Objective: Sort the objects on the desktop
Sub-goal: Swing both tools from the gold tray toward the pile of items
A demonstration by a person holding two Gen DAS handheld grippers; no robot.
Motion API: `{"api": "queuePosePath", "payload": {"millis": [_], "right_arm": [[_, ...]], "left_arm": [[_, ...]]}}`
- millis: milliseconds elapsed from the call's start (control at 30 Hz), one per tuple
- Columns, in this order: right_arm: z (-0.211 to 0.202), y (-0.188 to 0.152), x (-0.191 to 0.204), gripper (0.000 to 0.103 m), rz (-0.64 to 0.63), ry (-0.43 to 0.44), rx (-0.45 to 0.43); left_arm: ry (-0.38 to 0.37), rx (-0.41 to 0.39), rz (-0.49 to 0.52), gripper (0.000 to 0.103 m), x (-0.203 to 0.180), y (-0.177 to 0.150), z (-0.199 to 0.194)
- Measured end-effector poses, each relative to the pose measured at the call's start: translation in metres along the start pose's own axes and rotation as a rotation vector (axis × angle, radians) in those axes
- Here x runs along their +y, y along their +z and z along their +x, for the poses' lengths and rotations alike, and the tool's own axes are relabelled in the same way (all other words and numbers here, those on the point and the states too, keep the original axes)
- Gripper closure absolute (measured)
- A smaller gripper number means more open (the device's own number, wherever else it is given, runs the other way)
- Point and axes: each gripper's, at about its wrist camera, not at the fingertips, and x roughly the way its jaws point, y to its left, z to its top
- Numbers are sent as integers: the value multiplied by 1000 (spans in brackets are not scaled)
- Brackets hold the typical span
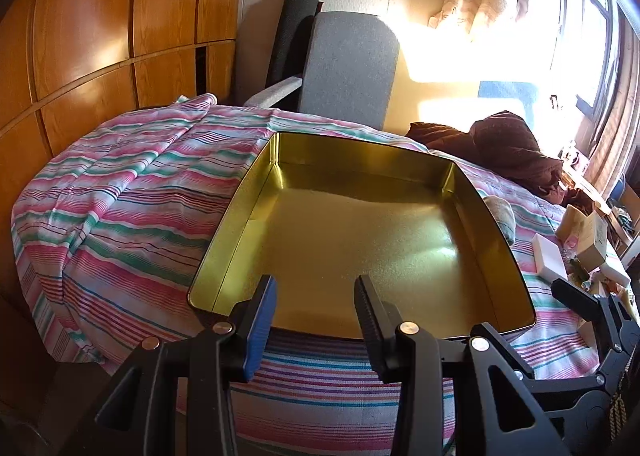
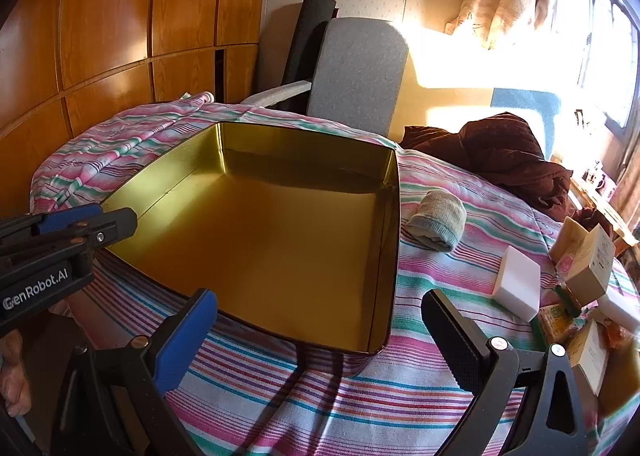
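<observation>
Nearest to me, the right gripper [image 2: 320, 332] stands wide open with nothing between its pads, low over the striped cloth [image 2: 304, 408]. The left gripper [image 1: 316, 308] is parted to a moderate gap, also holding nothing, at the near rim of the gold tin [image 1: 360, 240].

The tin sits on the cloth with nothing visible inside it. I judge it light, stiff and slick; grip a thin wall from above, not the floor.

Just right of the tin lie the loose items. The white block [image 2: 518, 284] looks rigid and light: I would close across its narrow faces. The rolled sock [image 2: 438, 222], farther back, is soft and will compress; take it across the middle. The small cartons [image 2: 588, 268] at the right edge look light and crushable, so use gentle closure.

An unfilled tin beside unsorted items fits either a load pending or a tin unpacked.
</observation>
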Motion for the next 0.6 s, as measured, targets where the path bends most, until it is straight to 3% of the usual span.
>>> {"api": "queuePosePath", "payload": {"millis": [267, 600], "right_arm": [[-2, 0, -4, 0, 0, -7, 7], [-8, -11, -41, 0, 76, -5, -8]], "left_arm": [[-23, 20, 44, 61, -14, -2, 2], [-67, 39, 116, 60, -37, -7, 1]]}}
